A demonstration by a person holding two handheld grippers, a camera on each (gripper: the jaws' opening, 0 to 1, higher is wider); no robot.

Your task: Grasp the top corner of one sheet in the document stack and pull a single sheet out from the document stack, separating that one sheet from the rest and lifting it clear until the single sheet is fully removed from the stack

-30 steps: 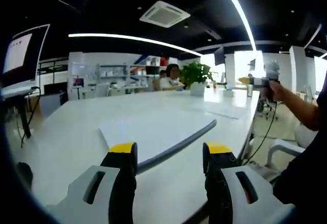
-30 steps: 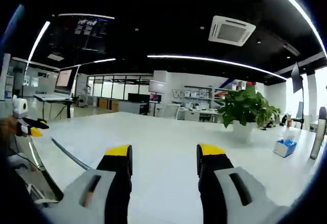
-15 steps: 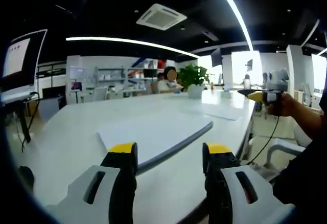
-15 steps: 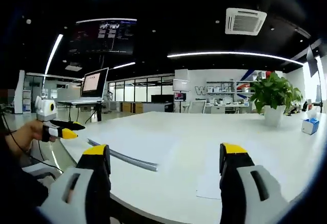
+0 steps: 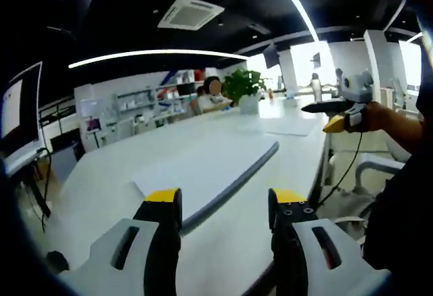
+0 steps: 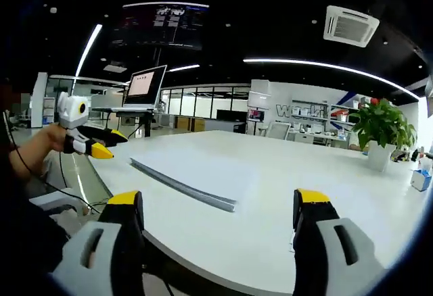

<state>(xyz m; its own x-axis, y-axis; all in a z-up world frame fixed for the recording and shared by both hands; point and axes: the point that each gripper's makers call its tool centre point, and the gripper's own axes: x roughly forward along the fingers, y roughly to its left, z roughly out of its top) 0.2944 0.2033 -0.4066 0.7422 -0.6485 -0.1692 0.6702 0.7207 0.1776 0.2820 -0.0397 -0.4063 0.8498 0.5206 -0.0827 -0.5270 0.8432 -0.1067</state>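
A thick stack of white sheets [image 5: 210,169] lies flat on the white table [image 5: 95,174], its grey edge facing my side. My left gripper [image 5: 225,199] hovers just before the stack's near corner, its yellow-tipped jaws apart with nothing between them. In the right gripper view the same stack [image 6: 203,167] lies ahead and a little left. My right gripper [image 6: 218,201] stands wide open above the table's near edge, holding nothing. The right gripper [image 5: 336,112] also enters the left gripper view at the right, in a hand. The left gripper [image 6: 95,146] shows at the left of the right gripper view.
A single loose sheet [image 5: 287,127] lies further along the table. A potted plant [image 6: 382,126] stands at the far end, a person [image 5: 213,94] seated near it. A laptop [image 6: 145,83] on a stand sits beyond the table. A blue box [image 6: 423,174] sits at the right.
Both views have swung as the hands moved. My right gripper's jaws have spread much wider and it now faces the stack. The stack itself has not moved.
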